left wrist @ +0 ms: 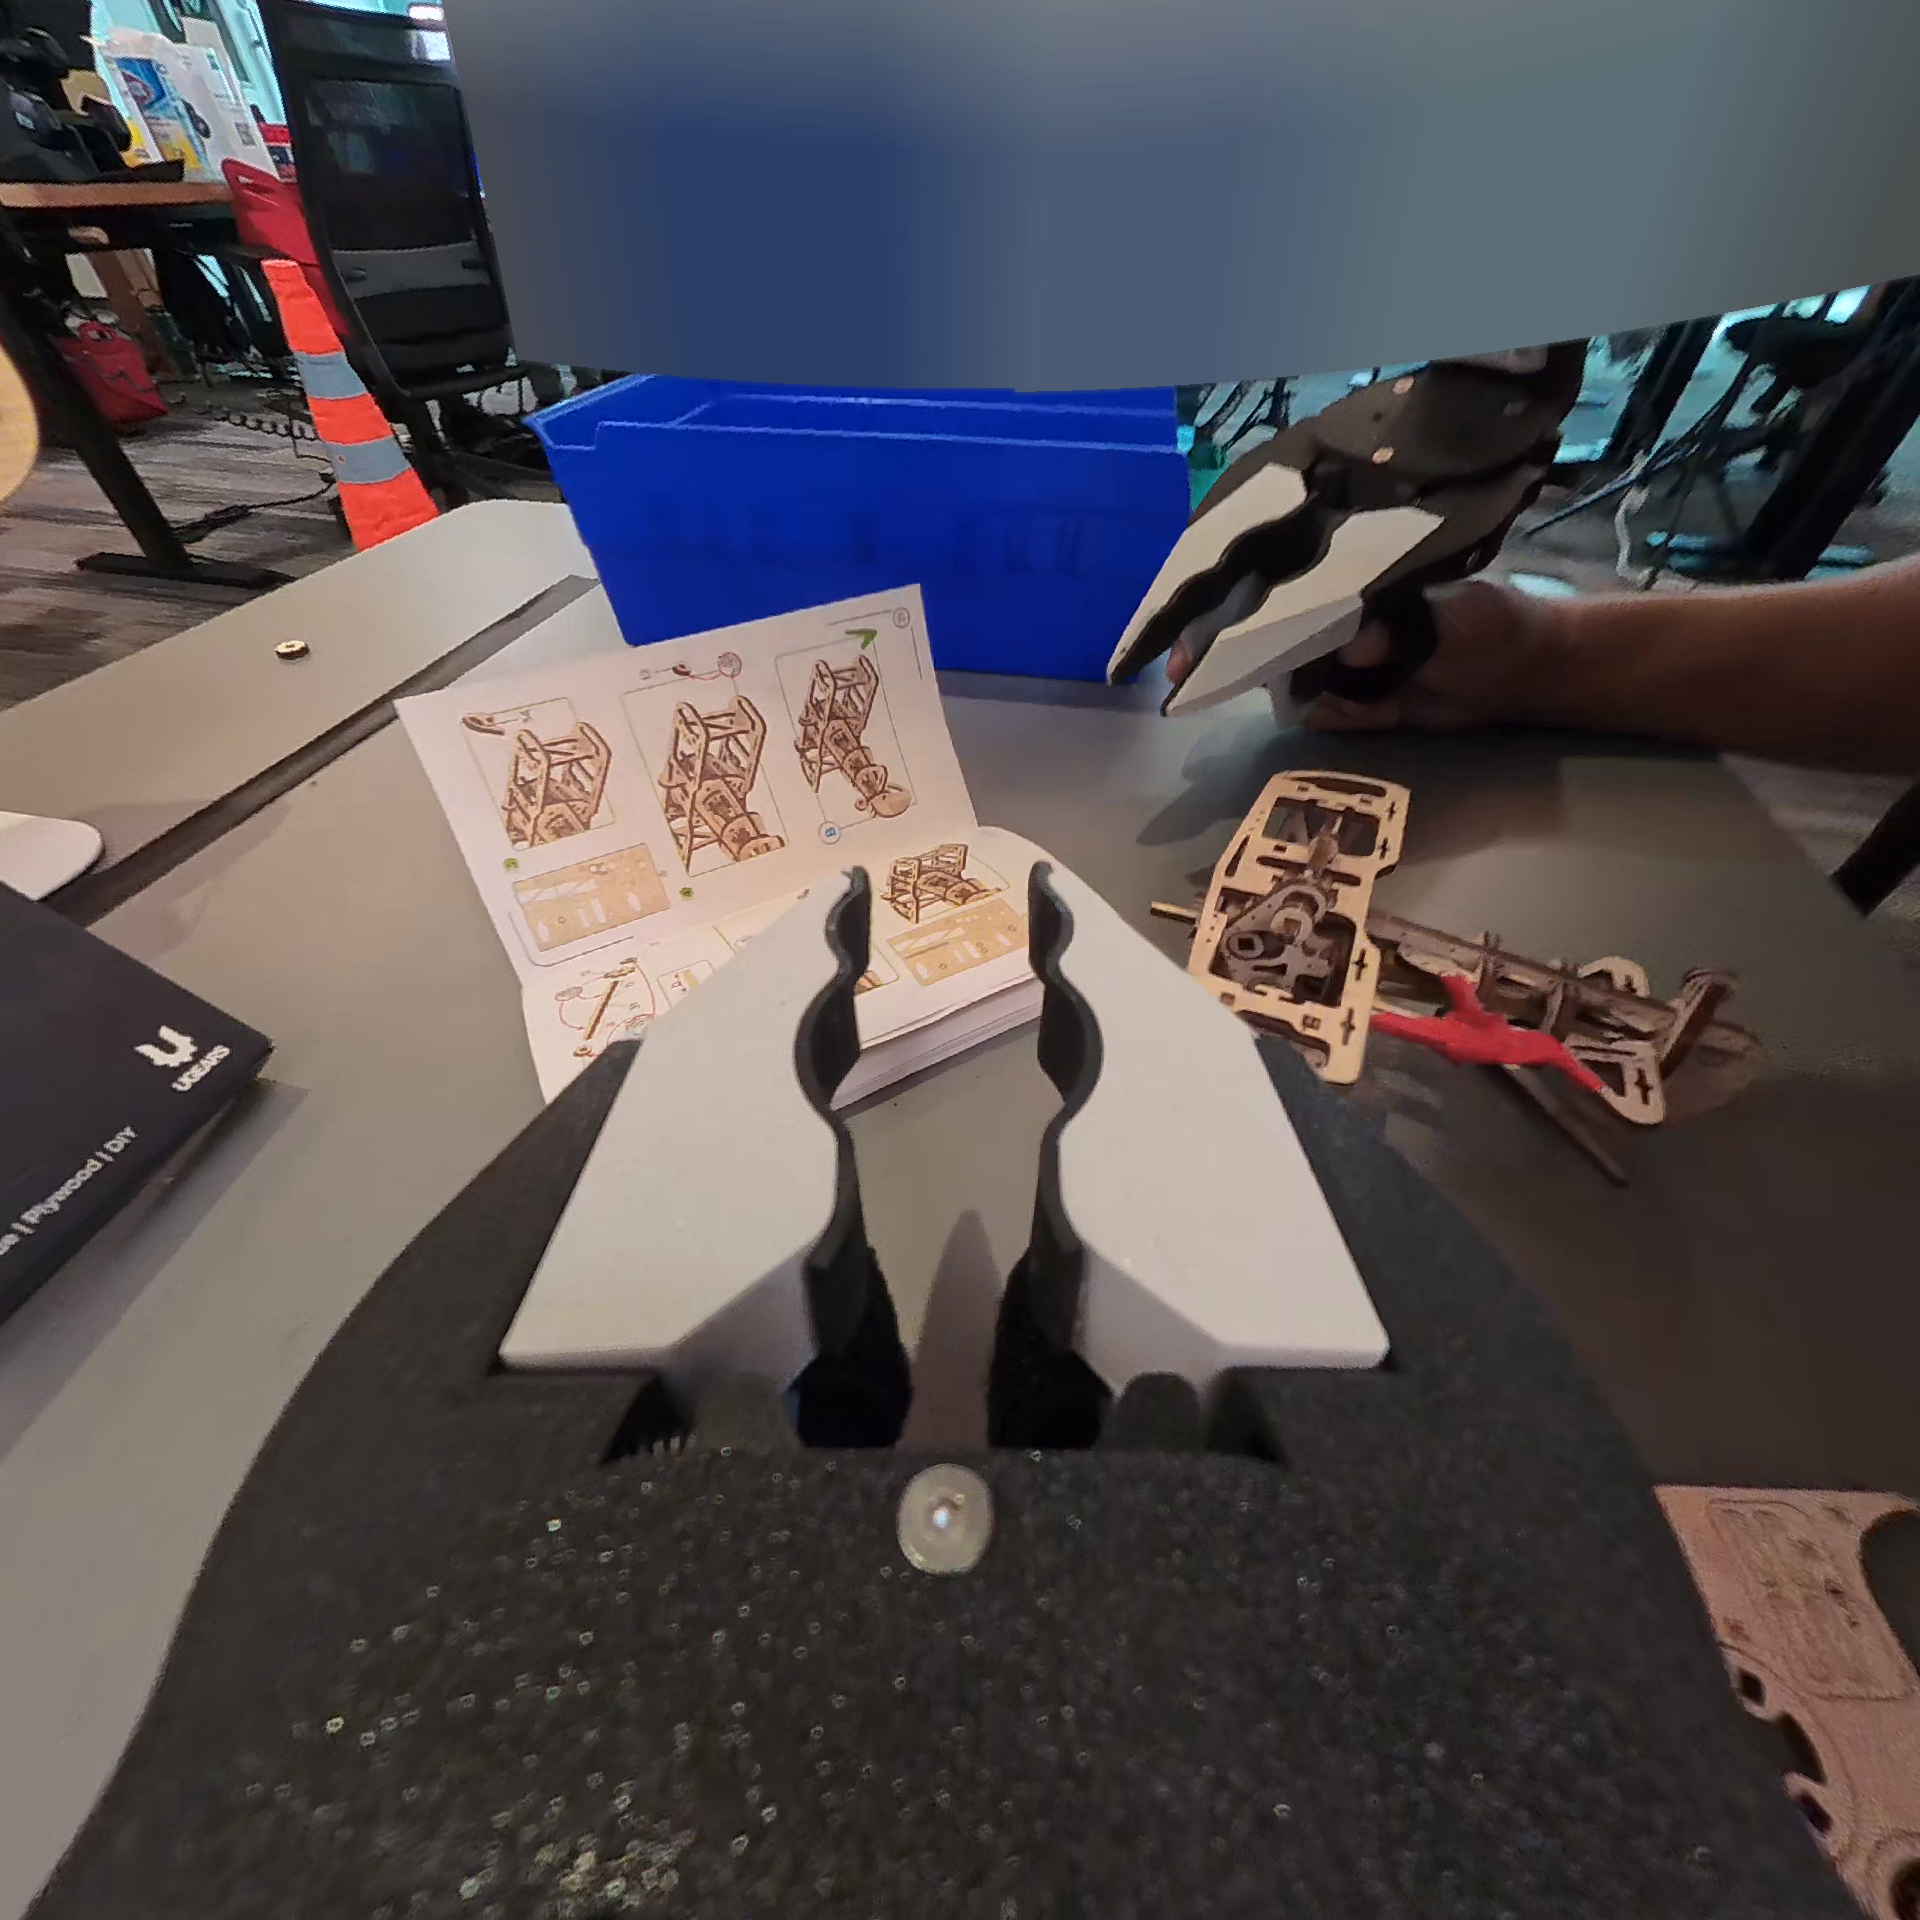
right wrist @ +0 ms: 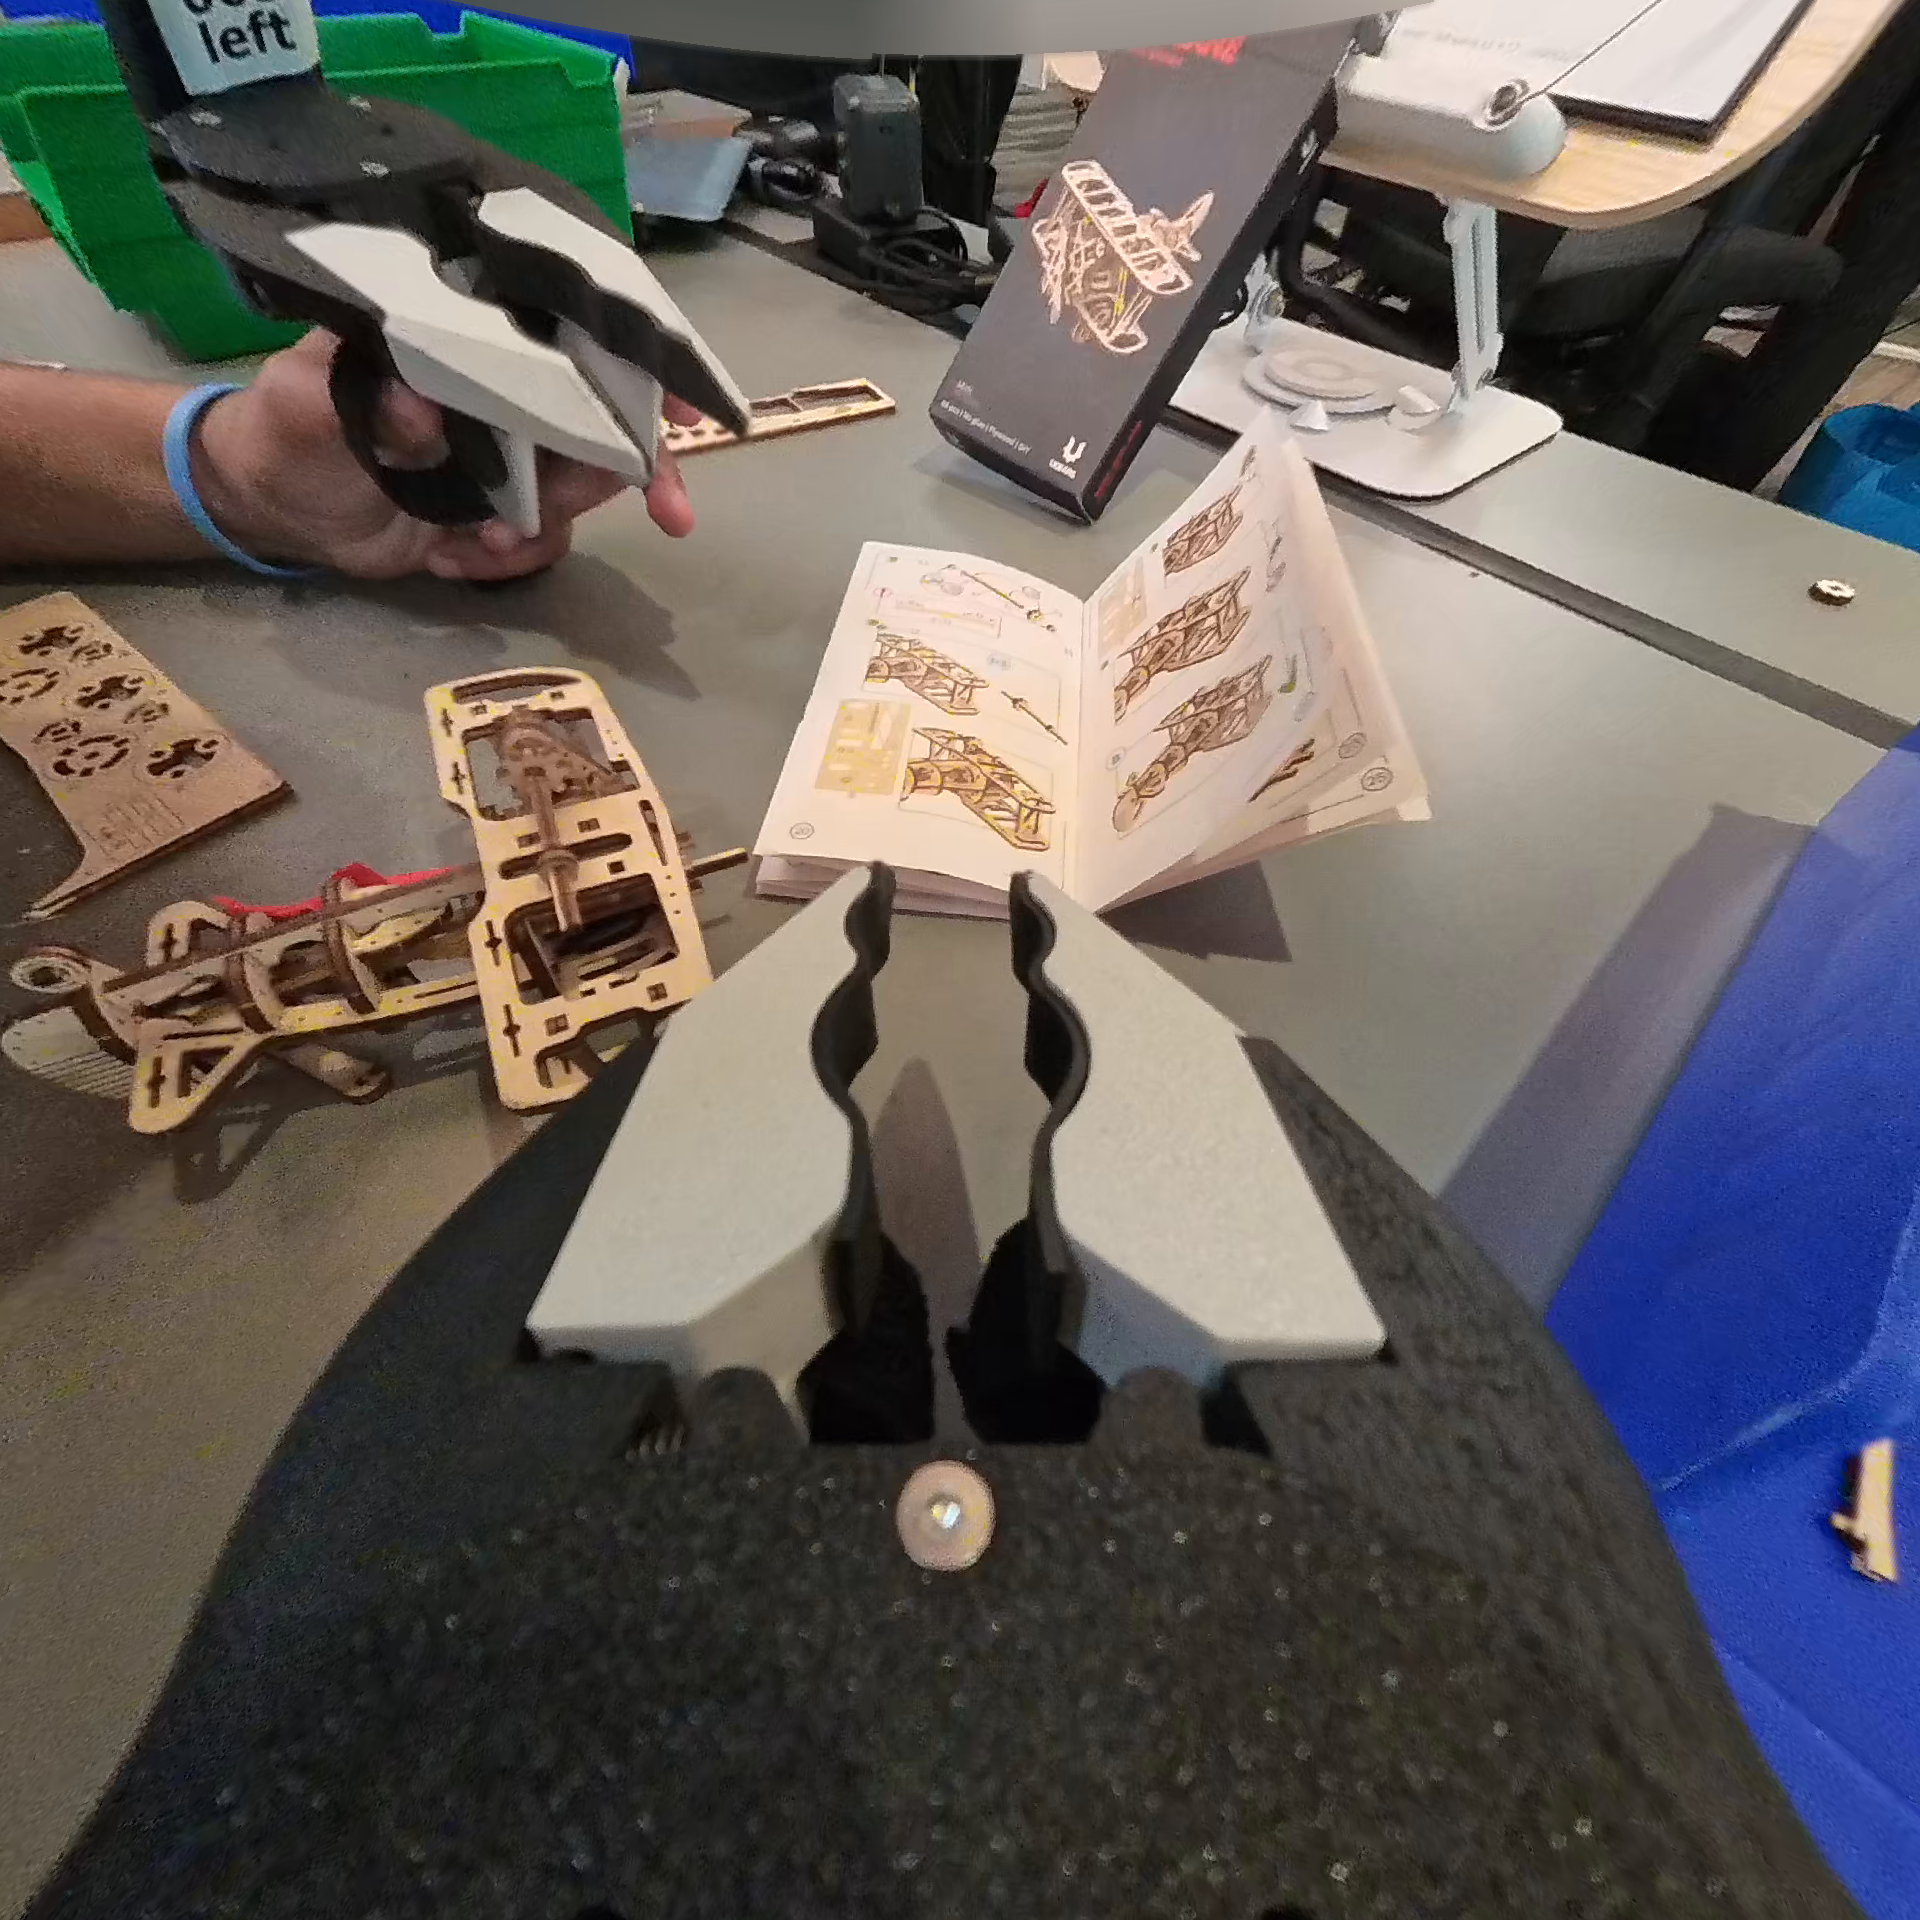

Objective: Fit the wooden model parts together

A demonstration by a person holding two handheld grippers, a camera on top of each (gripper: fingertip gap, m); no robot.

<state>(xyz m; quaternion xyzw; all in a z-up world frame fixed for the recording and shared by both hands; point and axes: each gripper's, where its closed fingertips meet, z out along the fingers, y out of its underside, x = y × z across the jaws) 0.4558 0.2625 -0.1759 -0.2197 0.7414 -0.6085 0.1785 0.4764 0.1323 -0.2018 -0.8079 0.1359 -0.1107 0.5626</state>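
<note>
A partly built wooden plane model [left wrist: 1299, 935] lies flat on the grey table, with a red piece [left wrist: 1475, 1039] along its body. It also shows in the right wrist view [right wrist: 561, 883], left of my right gripper. My left gripper [left wrist: 948, 883] is open and empty, held over the open instruction booklet [left wrist: 707, 790], with the model to its right. My right gripper [right wrist: 948, 878] is open and empty, its tips at the near edge of the booklet [right wrist: 1039, 727]. Each gripper shows in the other's view, held in a hand above the table: the right gripper [left wrist: 1143, 691] and the left gripper [right wrist: 691, 436].
A blue bin [left wrist: 883, 520] stands behind the booklet; in the right wrist view it [right wrist: 1766, 1143] holds a small wooden piece [right wrist: 1870, 1507]. A black kit box [right wrist: 1132, 312] stands upright. Punched wooden sheets [right wrist: 94, 727] [left wrist: 1818, 1662] lie near the model. A green bin [right wrist: 468, 83] is far left. Spacing between my two grippers at the tips: around 15 cm.
</note>
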